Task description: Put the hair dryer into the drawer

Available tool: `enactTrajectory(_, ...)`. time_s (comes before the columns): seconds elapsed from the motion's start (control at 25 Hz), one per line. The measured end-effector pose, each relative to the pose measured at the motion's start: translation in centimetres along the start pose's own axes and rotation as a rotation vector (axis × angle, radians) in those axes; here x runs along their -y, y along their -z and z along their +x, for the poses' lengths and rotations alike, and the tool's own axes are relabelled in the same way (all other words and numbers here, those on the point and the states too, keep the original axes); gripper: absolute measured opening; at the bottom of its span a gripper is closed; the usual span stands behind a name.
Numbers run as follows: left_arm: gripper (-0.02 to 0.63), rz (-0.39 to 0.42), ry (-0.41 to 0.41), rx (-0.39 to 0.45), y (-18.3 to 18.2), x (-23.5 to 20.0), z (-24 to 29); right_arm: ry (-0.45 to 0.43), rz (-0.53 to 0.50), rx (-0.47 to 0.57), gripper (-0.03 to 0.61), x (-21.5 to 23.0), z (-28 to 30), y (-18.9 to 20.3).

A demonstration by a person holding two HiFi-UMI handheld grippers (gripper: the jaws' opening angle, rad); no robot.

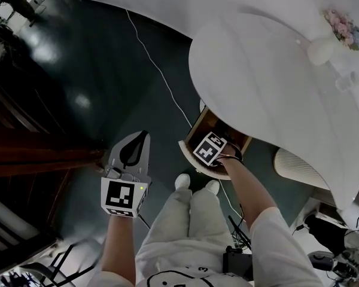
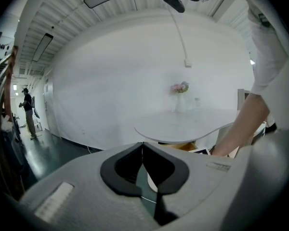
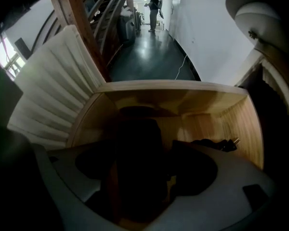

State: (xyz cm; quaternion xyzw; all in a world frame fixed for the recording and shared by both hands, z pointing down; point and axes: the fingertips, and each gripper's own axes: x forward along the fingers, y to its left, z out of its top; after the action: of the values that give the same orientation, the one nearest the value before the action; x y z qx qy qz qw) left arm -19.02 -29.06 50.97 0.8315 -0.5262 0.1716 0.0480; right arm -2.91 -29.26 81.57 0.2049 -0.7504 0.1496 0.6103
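White round table (image 1: 251, 76) — flower vase (image 1: 321, 50) near its far edge, open wooden drawer (image 1: 206, 122) beneath

Past the fingers (image 2: 89, 177) of the left gripper (image 2: 142, 147), a round white table (image 2: 183, 125) meets a curved white wall (image 2: 111, 81). Left of them lie glossy dark floor (image 2: 53, 148) and wooden stairs (image 2: 4, 85).

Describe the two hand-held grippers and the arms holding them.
Both the left hand-held gripper and right hand-held gripper have light grey moulded bodies with black pads. Each carries a cube with black-and-white square markers. The person wears short white sleeves.
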Motion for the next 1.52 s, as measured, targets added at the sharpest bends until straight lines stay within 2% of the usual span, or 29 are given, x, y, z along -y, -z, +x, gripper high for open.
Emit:
enactTrajectory(0.24, 0.017, -0.006, 0.012, 0.013, -1.2, 1.4, -0.2, -0.029, -0.015, 0.004, 0.356, -0.7, -2.7, 0.2)
enactTrajectory(0.52, 0.017, -0.026, -0.004, 0.063, -4.6, 2.4, -1.0, -0.076, -0.064, 0.061, 0.353, -3.1, -7.7, -0.3)
enactTrajectory(0.8, 0.017, -0.025, -0.006, 0.102, -7.5, 3.5, -2.1, -0.066, -0.088, 0.111, 0.348, -3.8, -12.7, -0.8)
enactTrajectory(0.96, 0.017, -0.03, -0.013, 0.125, -9.2, 3.8, -2.6, -0.055, -0.084, 0.135, 0.323, -3.6, -15.4, -0.6)
enactTrajectory(1.08, 0.017, -0.03, -0.016, 0.141, -10.3, 4.3, -2.7, -0.022, -0.084, 0.159, 0.26, -2.9, -17.4, -0.2)
enactTrajectory(1.16, 0.017, -0.025, -0.017, 0.148, -11.0, 4.5, -3.0, -0.008, -0.077, 0.182, 0.241, -2.8, -18.6, -0.1)
enactTrajectory(1.4, 0.017, -0.006, -0.012, 0.177, -13.1, 5.3, -3.2, 0.012, -0.005, 0.281, 0.186, -2.2, -22.6, 0.1)
enactTrajectory(1.52, 0.017, -0.013, -0.008, 0.191, -13.8, 5.8, -3.2, 0.033, 0.016, 0.337, 0.131, -1.7, -24.8, -0.1)
